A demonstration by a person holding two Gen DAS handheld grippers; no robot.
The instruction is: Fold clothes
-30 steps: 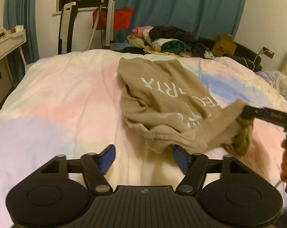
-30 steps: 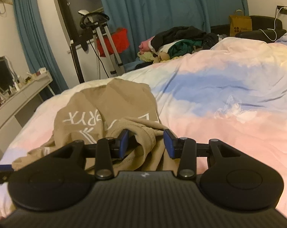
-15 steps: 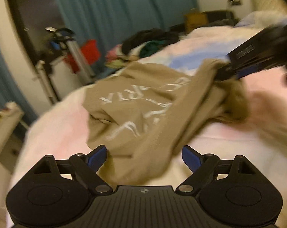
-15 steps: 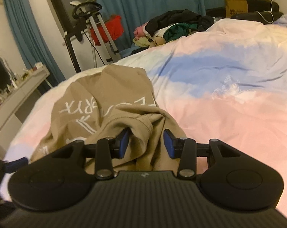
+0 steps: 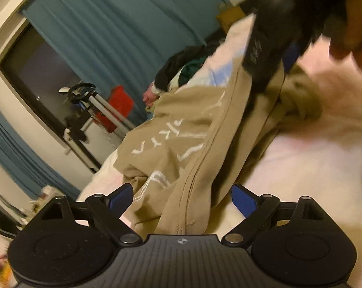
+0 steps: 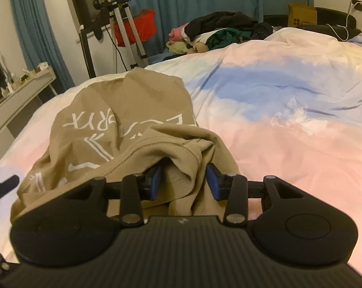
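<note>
- Currently we see the tan cotton shirt with white lettering (image 6: 123,122) crumpled on the pastel pink-and-blue bedspread (image 6: 289,124).
- Right hand-held gripper (image 6: 184,180): blue pads clamped on a bunched fold of the shirt's edge.
- Left hand-held gripper (image 5: 182,198): fingers spread wide, shirt hem lying between them, ungripped.
- Pile of dark and coloured clothes (image 6: 219,31) sits at the bed's far edge.

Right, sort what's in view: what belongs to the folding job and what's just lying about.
Job:
- tan shirt, bunched on the bed
- right tool, fabric between its pads
- left tool, open around a fold

Lying about:
- clothes pile
- red bag
- cardboard box
- dresser
</note>
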